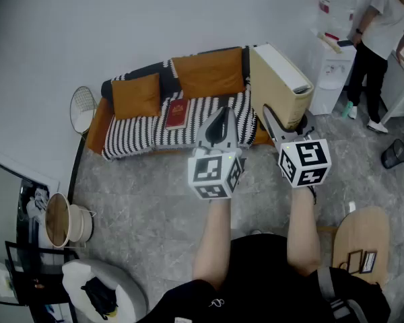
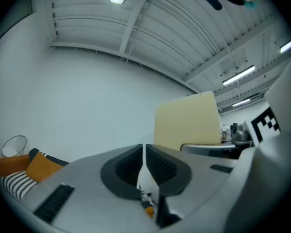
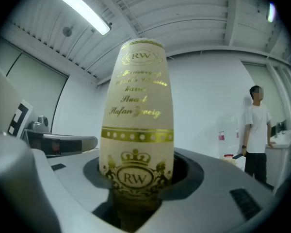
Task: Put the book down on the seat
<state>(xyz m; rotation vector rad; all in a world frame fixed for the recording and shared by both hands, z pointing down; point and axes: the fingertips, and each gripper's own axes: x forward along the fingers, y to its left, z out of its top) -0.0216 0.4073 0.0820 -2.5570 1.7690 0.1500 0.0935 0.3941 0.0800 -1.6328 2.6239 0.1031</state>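
My right gripper [image 1: 275, 121] is shut on a cream hardback book [image 1: 280, 85] and holds it upright over the right end of the sofa. In the right gripper view its spine [image 3: 138, 115], with gold lettering and a crown crest, stands between the jaws of the right gripper [image 3: 138, 181]. The same book [image 2: 186, 123] shows in the left gripper view. My left gripper [image 1: 220, 116] hangs in front of the striped sofa seat [image 1: 135, 132], and the left gripper [image 2: 143, 152] has its pads together on nothing. A red book [image 1: 177, 113] lies flat on the seat.
Two orange cushions [image 1: 136, 94] [image 1: 209, 73] lean on the sofa back. A person [image 1: 380, 39] stands at the far right by a white dispenser [image 1: 330, 73]. A wire basket [image 1: 83, 106] is left of the sofa. A round wooden stool [image 1: 363, 241] is at my right.
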